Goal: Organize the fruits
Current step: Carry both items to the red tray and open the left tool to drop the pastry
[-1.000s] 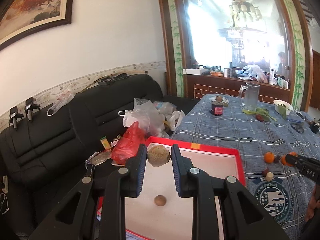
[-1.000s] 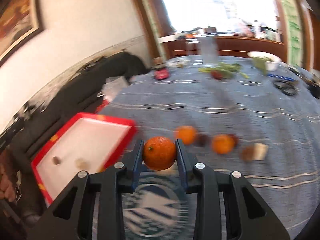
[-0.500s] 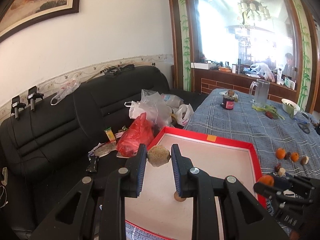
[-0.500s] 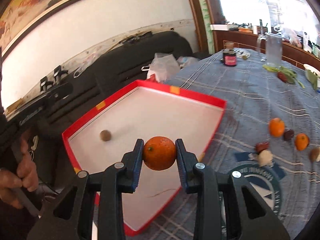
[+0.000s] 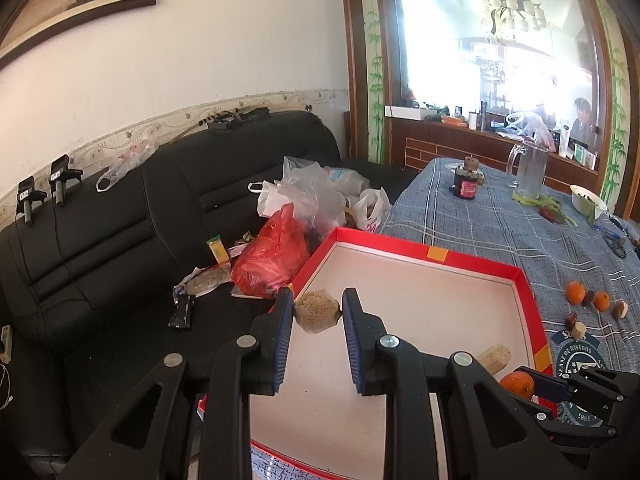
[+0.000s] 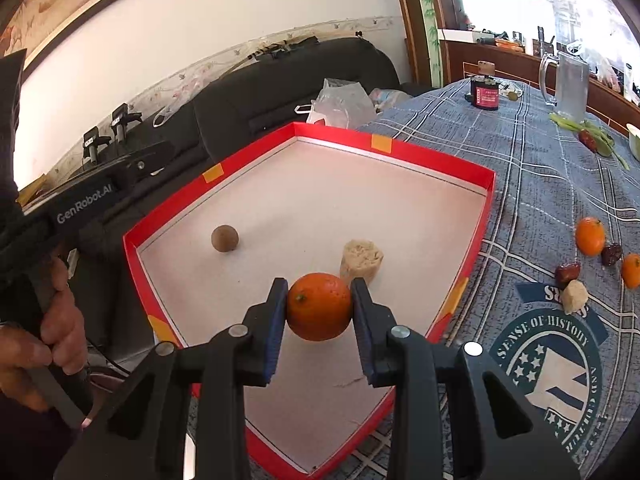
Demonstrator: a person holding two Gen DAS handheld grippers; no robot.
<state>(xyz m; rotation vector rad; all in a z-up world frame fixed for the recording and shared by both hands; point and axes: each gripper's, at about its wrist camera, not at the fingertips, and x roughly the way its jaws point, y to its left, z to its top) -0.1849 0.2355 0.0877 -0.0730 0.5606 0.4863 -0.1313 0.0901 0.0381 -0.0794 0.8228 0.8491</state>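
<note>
Over the red tray [image 6: 489,184] on the tabletop [image 6: 552,184], the right hand-held gripper [image 6: 319,307] clamps an orange [image 6: 319,306], and the left hand-held gripper [image 5: 317,312] pinches a rough tan lump [image 5: 317,311]. Inside the tray lie a small brown ball [image 6: 225,238] and a pale chunk [image 6: 361,260]; two more oranges [image 6: 591,235] sit on the cloth beside it.

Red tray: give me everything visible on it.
The red tray is a shallow box lid, seemingly cardboard: red walls, off-white floor, orange tape patches on the rim. It lies flat on the blue plaid tablecloth at the sofa-side edge. Inside: a small brown ball and a beige chunk.
</note>
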